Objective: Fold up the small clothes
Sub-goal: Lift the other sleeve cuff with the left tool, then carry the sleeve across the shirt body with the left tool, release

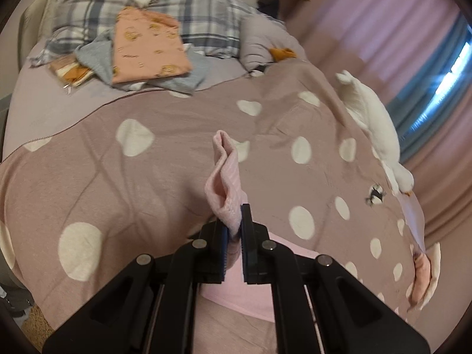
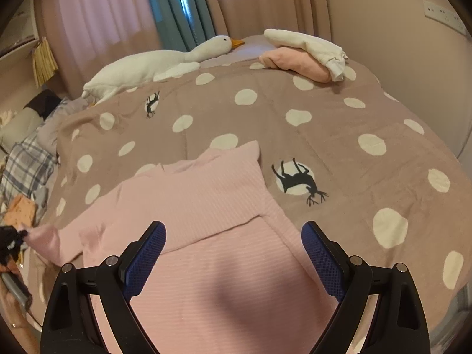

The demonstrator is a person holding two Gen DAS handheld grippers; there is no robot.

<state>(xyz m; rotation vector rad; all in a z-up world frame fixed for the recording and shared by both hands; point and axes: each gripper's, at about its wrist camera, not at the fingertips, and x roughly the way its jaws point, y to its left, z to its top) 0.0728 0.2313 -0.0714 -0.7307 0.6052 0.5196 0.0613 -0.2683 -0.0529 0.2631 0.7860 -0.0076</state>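
Note:
A pale pink ribbed top [image 2: 206,203] lies spread on the dotted mauve bedspread [image 2: 348,124], one sleeve folded across its body. My left gripper [image 1: 236,221] is shut on the cuff of the other sleeve [image 1: 225,177]. The cuff stands up loosely from between the pads, lifted off the bedspread [image 1: 118,177]. In the right wrist view this gripper [image 2: 11,239] shows at the far left edge, with the sleeve [image 2: 44,236] stretched out to it. My right gripper [image 2: 233,236] hovers open over the lower body of the top, its blue pads wide apart and nothing between them.
A white plush goose [image 2: 165,59] lies along the far edge of the bed by the curtains. Folded pink and white clothes [image 2: 303,56] sit at a far corner. A stack of folded small clothes [image 1: 147,47] rests by plaid pillows [image 1: 203,8].

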